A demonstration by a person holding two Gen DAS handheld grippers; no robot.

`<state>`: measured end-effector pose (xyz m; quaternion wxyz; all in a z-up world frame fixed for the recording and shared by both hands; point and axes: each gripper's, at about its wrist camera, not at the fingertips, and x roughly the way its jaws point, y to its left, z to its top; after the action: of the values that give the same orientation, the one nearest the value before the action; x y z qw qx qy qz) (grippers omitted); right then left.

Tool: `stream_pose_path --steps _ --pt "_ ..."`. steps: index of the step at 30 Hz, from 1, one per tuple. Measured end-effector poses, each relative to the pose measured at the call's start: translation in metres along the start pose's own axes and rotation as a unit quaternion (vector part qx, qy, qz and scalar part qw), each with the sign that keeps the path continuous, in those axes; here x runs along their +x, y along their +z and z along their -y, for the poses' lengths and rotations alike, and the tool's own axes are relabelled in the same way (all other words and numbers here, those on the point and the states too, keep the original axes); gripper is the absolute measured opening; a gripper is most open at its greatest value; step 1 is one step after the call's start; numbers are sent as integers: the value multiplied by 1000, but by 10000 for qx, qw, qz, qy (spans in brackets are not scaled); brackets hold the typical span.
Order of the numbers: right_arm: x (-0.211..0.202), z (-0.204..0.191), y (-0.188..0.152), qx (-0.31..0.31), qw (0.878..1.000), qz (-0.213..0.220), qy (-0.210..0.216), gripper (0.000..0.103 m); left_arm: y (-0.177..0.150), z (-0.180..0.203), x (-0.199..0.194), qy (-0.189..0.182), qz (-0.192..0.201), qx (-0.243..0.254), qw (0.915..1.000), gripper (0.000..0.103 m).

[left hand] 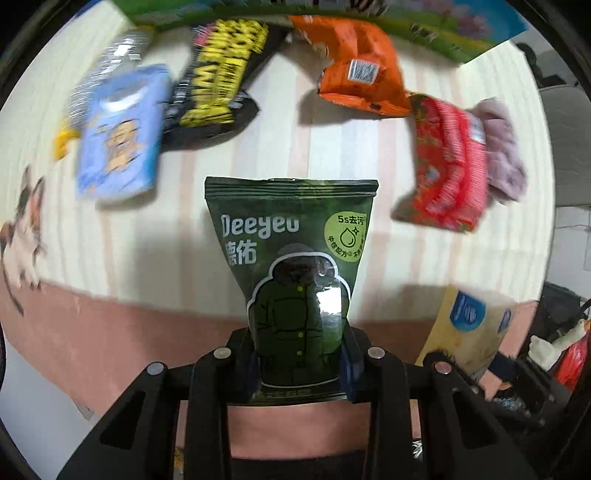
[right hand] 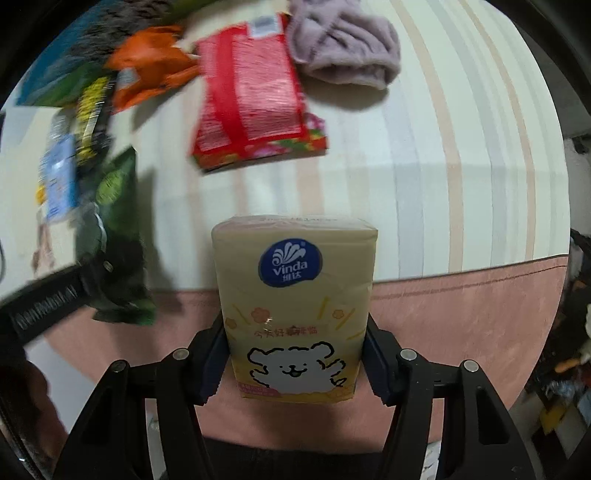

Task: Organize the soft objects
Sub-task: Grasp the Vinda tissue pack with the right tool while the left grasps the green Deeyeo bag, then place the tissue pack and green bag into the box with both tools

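Observation:
My left gripper [left hand: 299, 363] is shut on a dark green Deeyeo wipes pack [left hand: 295, 258], held upright above the striped table [left hand: 332, 147]. My right gripper [right hand: 295, 363] is shut on a yellow Vinda tissue pack [right hand: 295, 295], also held above the table's near edge. The tissue pack shows in the left wrist view [left hand: 469, 325] at lower right. The green pack shows in the right wrist view [right hand: 114, 229] at left, with the left gripper's black body under it.
On the table lie a red packet [right hand: 251, 96], an orange packet [left hand: 362, 66], a black and yellow packet [left hand: 218, 74], a light blue packet [left hand: 122, 133] and a mauve towel [right hand: 343, 44]. A green and blue board [left hand: 443, 26] lies at the far edge. Clutter sits off the right side.

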<state>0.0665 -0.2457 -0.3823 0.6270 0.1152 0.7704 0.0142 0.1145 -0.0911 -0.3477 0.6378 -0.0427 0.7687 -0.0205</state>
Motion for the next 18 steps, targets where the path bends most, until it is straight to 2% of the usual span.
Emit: stream_pose_path --steps 4,6,9,13,16,18 --pt "-27 -9 -9 -197 9990 152 384 65 -21 -3 -75 -293 553 -131 9980 30" --pt "-55 -15 -7 -383 9969 402 558 65 -17 -3 -117 -526 881 -221 9945 30" --pt "-109 -30 13 -590 9924 758 770 65 6 -1 -178 -720 1345 -83 9883 30" --pt "-179 -48 62 -828 9832 1319 956 65 72 9 -201 -779 1771 31 9811 30" --pt "-214 -70 108 -931 9769 1709 883 65 127 2 -205 -873 1741 -74 9808 30" --pt "-219 -88 150 -917 9756 1834 788 65 170 -10 -195 -1016 1581 -101 9821 30"
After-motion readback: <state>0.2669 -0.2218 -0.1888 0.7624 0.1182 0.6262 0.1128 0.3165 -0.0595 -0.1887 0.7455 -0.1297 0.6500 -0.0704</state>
